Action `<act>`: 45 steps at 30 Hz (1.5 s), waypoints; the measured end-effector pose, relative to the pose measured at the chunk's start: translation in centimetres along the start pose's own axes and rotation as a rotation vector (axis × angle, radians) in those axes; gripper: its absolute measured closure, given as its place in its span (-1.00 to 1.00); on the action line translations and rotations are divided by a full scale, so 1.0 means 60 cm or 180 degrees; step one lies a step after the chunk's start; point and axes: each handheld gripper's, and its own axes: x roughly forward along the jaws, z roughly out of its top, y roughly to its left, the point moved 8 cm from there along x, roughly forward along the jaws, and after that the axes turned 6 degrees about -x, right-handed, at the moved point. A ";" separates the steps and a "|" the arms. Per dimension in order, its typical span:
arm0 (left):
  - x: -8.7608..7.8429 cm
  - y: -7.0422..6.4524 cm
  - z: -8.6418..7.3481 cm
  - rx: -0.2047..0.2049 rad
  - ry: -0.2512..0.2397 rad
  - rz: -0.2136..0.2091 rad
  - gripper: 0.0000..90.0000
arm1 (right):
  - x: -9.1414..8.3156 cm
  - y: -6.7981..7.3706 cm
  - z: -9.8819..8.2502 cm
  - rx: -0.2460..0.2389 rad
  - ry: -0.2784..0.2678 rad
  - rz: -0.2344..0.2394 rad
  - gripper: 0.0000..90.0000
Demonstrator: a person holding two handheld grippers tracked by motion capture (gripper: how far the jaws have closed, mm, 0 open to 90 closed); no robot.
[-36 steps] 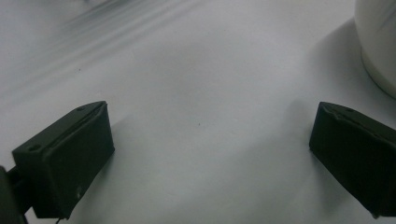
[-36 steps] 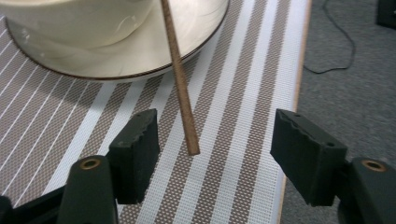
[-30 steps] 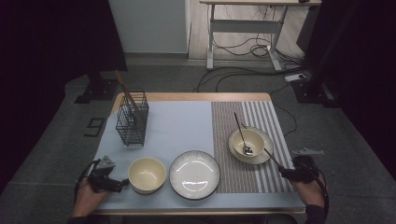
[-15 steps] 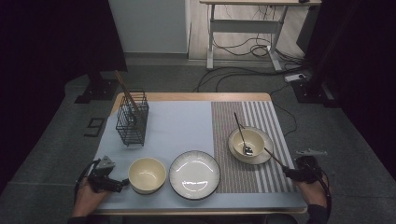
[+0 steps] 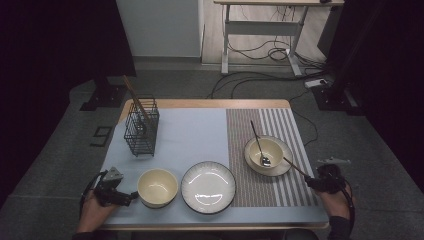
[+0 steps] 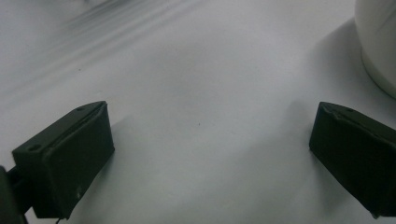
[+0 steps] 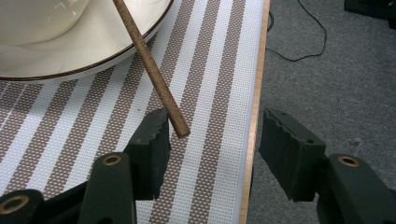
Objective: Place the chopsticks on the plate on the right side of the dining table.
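Matt brown wooden stick (image 7: 150, 70) rests on a glossy cream ceramic saucer (image 7: 107, 44), over a coarse woven striped mat (image 7: 205, 93); gripper pads (image 7: 154, 144) matt black, ridged plastic; basket (image 5: 141, 131) dark wire.

High view dim with black corners, overhead glare on the plate (image 5: 208, 187); left gripper view soft-focus, jaw shadows on the pale mat (image 6: 196, 93); right gripper view sharp.

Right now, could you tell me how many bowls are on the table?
2. A cream bowl sits on the blue mat near the front left, beside the striped plate. A second bowl sits on a saucer on the striped placemat, with a spoon in it.
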 end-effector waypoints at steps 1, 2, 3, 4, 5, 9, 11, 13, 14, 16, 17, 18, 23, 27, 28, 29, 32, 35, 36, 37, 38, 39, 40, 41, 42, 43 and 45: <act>0.000 0.000 0.000 -0.0001 -0.0001 0.0000 -1.00 | 0.001 -0.001 0.000 -0.0001 0.0000 -0.0008 -0.04; 0.000 0.000 0.000 0.0000 0.0000 -0.0001 -1.00 | 0.002 -0.002 0.001 0.0000 0.0000 -0.0014 -0.04; 0.000 0.000 0.000 0.0000 0.0002 0.0000 -1.00 | 0.003 -0.003 0.001 -0.0007 0.0002 -0.0019 -0.03; 0.000 0.000 0.000 0.0000 0.0000 0.0000 -1.00 | 0.003 -0.005 0.001 -0.0006 0.0004 -0.0029 -0.03; 0.000 0.000 0.000 0.0000 0.0002 0.0001 -1.00 | 0.004 -0.006 0.001 0.0002 0.0006 -0.0032 -0.03; 0.000 0.000 0.000 -0.0001 -0.0001 0.0000 -1.00 | 0.005 -0.013 0.002 0.0009 0.0001 -0.0056 -0.01; 0.000 0.000 0.000 0.0000 0.0002 0.0001 -1.00 | 0.006 -0.015 0.002 0.0012 -0.0004 -0.0062 -0.01; 0.000 0.000 0.000 0.0001 0.0002 0.0001 -1.00 | 0.006 -0.017 0.003 0.0016 -0.0009 -0.0075 -0.01; 0.000 0.000 0.000 0.0000 0.0001 0.0001 -1.00 | 0.006 -0.018 0.004 0.0017 -0.0009 -0.0078 -0.01; 0.000 0.000 0.000 0.0000 0.0002 0.0001 -1.00 | 0.007 -0.019 0.005 0.0002 -0.0010 -0.0087 0.00; 0.000 0.000 0.000 -0.0001 -0.0002 0.0000 -1.00 | 0.008 -0.019 0.005 -0.0001 -0.0014 -0.0091 0.00; 0.000 0.000 0.000 0.0000 0.0001 0.0001 -1.00 | 0.008 -0.020 0.006 -0.0007 -0.0015 -0.0094 0.01; 0.000 0.000 0.000 0.0001 0.0001 0.0001 -1.00 | 0.011 -0.021 0.010 -0.0027 -0.0020 -0.0100 0.06; 0.000 0.000 0.000 0.0001 0.0001 0.0002 -1.00 | 0.013 -0.022 0.014 -0.0034 -0.0029 -0.0098 0.09; 0.000 0.000 0.000 0.0000 0.0001 0.0001 -1.00 | 0.013 -0.022 0.015 -0.0038 -0.0031 -0.0094 0.10; 0.000 0.000 0.000 0.0001 0.0001 0.0001 -1.00 | 0.013 -0.022 0.016 -0.0034 -0.0038 -0.0096 0.10; 0.000 0.000 0.000 0.0001 0.0000 0.0002 -1.00 | 0.012 -0.022 0.016 -0.0038 -0.0050 -0.0092 0.10; 0.000 0.000 0.000 0.0001 0.0000 0.0002 -1.00 | 0.006 -0.020 0.012 -0.0010 -0.0040 -0.0038 0.18; 0.000 0.000 0.000 0.0001 0.0000 0.0002 -1.00 | 0.005 -0.019 0.010 -0.0016 -0.0031 -0.0013 0.23; 0.000 0.000 0.000 0.0001 -0.0001 0.0002 -1.00 | 0.005 -0.019 0.009 -0.0012 -0.0035 -0.0008 0.25; 0.000 0.000 0.000 0.0001 -0.0001 0.0003 -1.00 | 0.005 -0.019 0.008 -0.0004 -0.0027 0.0002 0.28; 0.000 0.000 0.000 0.0001 -0.0001 0.0002 -1.00 | 0.005 -0.019 0.007 0.0001 -0.0015 0.0015 0.32; 0.000 0.000 0.000 0.0000 -0.0001 0.0002 -1.00 | 0.006 -0.019 0.007 -0.0001 -0.0009 0.0020 0.33; 0.000 0.000 0.000 0.0002 0.0000 0.0002 -1.00 | 0.007 -0.018 0.006 -0.0003 -0.0005 0.0028 0.36; 0.000 0.000 0.000 0.0001 -0.0001 0.0003 -1.00 | 0.007 -0.018 0.006 -0.0005 -0.0001 0.0033 0.37; 0.000 0.000 0.000 0.0002 0.0000 0.0002 -1.00 | 0.008 -0.018 0.007 -0.0011 0.0002 0.0032 0.39; 0.000 0.000 0.000 0.0001 0.0000 0.0002 -1.00 | 0.010 -0.018 0.008 -0.0023 0.0007 0.0033 0.41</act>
